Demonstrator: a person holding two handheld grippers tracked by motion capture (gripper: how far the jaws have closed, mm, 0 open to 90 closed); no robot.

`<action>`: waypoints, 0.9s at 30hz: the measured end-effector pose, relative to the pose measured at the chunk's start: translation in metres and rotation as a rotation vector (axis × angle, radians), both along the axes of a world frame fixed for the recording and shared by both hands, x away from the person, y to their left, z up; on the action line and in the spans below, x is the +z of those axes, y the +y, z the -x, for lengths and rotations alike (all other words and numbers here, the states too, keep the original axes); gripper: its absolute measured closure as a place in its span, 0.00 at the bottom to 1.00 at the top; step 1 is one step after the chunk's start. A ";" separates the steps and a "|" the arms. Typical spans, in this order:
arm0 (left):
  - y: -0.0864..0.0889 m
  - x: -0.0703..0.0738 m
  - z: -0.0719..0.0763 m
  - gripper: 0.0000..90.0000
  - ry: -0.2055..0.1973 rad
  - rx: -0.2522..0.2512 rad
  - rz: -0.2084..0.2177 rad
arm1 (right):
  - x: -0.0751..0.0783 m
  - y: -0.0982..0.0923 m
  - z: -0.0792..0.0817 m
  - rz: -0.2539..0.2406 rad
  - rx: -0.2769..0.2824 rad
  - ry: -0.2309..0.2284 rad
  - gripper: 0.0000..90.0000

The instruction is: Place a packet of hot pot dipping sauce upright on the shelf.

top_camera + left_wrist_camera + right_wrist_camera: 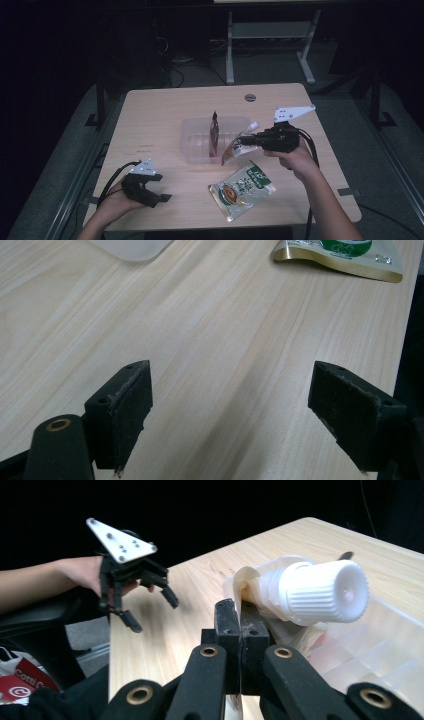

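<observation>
My right gripper (246, 141) is shut on the top edge of a spouted pouch (231, 151), which hangs over the front right corner of a clear plastic bin (192, 150). In the right gripper view the gripper (240, 625) has its jaws pressed together on the pouch's edge, just beside the white screw cap (325, 592). A dark red pouch (215, 135) stands upright inside the bin. A green and gold pouch (242, 190) lies flat on the table in front of the bin. My left gripper (156, 194) rests open at the table's front left, with nothing between its pads (125, 405).
The wooden table (150, 120) has bare room on its left half and at the back. A round cable grommet (250, 97) sits near the far edge. In the left gripper view the bin's corner (132, 247) and the green pouch (345, 255) lie ahead.
</observation>
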State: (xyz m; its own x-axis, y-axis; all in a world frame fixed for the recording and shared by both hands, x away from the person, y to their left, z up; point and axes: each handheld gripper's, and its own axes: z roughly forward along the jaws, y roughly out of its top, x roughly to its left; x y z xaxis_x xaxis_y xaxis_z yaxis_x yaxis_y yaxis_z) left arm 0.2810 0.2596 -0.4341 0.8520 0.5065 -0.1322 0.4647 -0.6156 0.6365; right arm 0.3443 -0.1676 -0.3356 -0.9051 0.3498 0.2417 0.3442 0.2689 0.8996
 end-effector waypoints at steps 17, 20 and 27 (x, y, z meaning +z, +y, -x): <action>0.004 0.000 0.002 0.19 -0.001 0.015 0.001 | 0.008 -0.011 -0.042 0.065 -0.095 0.003 1.00; 0.004 0.000 0.002 0.19 0.002 0.017 0.003 | 0.006 -0.016 -0.046 0.074 -0.114 0.010 1.00; 0.004 0.000 0.002 0.19 0.004 0.019 0.003 | 0.005 -0.032 -0.051 0.087 -0.165 0.025 1.00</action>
State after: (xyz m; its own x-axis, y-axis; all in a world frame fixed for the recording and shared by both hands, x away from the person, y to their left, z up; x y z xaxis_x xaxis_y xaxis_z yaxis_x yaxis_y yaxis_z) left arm 0.2788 0.2639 -0.4346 0.8419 0.5220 -0.1372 0.4786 -0.6046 0.6366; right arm 0.3949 -0.1997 -0.3301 -0.8277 0.5136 0.2259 0.4123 0.2837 0.8658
